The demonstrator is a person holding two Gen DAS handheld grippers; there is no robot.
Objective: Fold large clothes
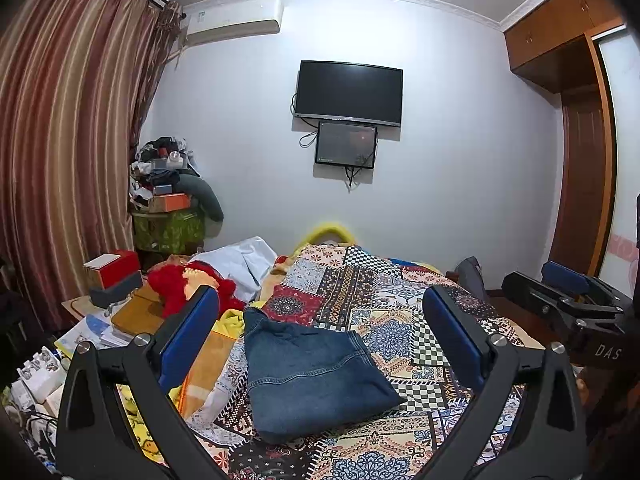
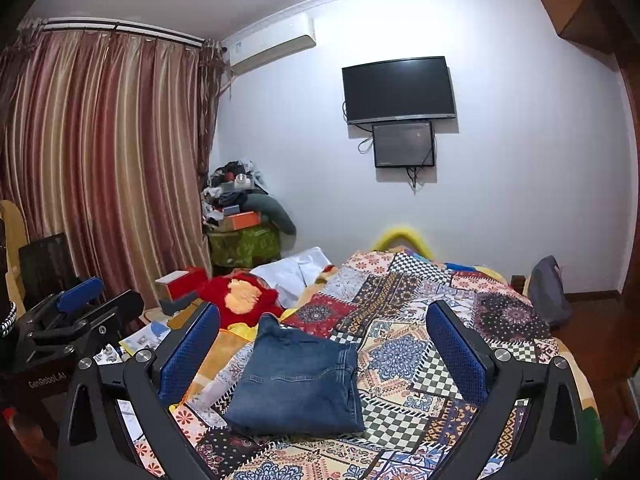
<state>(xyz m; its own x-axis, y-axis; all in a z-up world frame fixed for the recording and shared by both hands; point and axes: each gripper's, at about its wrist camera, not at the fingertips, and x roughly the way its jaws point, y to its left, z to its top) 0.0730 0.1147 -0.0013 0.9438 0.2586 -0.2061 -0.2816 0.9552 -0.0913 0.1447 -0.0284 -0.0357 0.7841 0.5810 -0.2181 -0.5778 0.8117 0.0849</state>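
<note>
1. So here's where we're at: the jeans [image 1: 316,376] are lying folded into a chunky rectangle on the patchwork bedspread [image 1: 400,340], roughly in the middle of the bed and close in front of us.
2. Both tongs are wide apart and holding nothing. The left tongs [image 1: 320,340] frame the denim from above without touching it, and the right tongs [image 2: 322,344] do the same from their side (each one also pops up at the edge of the other's view).
3. How we reckon it'll handle: denim is on the heavy side, soft but with some body, so the stack should hold its shape better than a thin shirt. Not slippery, not fragile. The layers can still slide apart if we only pinch the top one.
4. Where we'd grab: the thick folded edge nearest us, pads going around all the layers, one tongs toward each corner. The far end looks looser, with a bit of fabric sticking up.
5. To us the fold looks pretty much done; maybe one more squaring-up.
6. The red garment [image 2: 240,300] and white cloth [image 2: 296,270] sit further back, well apart from the jeans.
</note>
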